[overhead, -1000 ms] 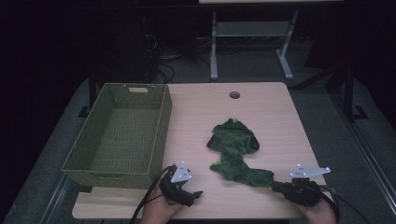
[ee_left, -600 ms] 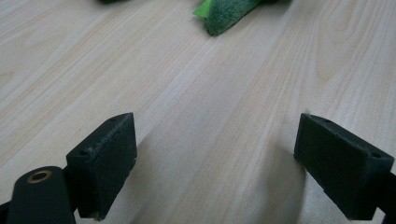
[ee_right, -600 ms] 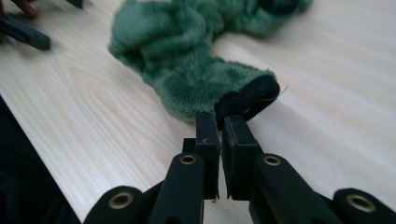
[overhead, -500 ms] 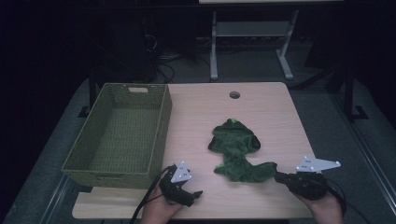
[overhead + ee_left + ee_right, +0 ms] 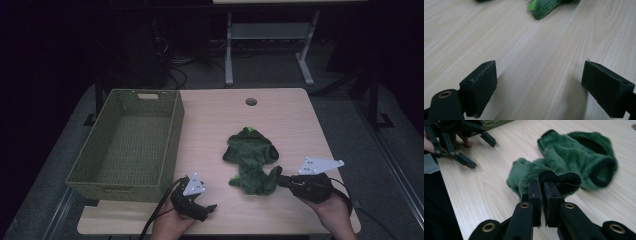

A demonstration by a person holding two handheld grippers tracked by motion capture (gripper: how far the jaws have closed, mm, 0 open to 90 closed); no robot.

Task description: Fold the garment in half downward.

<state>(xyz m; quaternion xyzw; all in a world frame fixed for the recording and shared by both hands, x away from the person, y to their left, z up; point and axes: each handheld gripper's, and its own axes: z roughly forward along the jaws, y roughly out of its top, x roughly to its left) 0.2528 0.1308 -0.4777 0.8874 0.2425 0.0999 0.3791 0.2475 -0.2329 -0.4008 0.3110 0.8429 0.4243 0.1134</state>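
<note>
Pickup step, I'd say: right gripper [image 5: 541,192] has its jaws clenched on the black cuff of the green fleece garment [image 5: 251,160] lying mid-desk [image 5: 215,120]. Left gripper [image 5: 197,202] rests released. Next: carry it to the basket [image 5: 125,145], probably.

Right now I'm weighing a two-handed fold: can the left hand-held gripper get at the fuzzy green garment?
Probably yes. The left hand-held gripper is open, with bare wooden table between it and the fuzzy green garment, whose near end the right hand-held gripper pinches.
</note>
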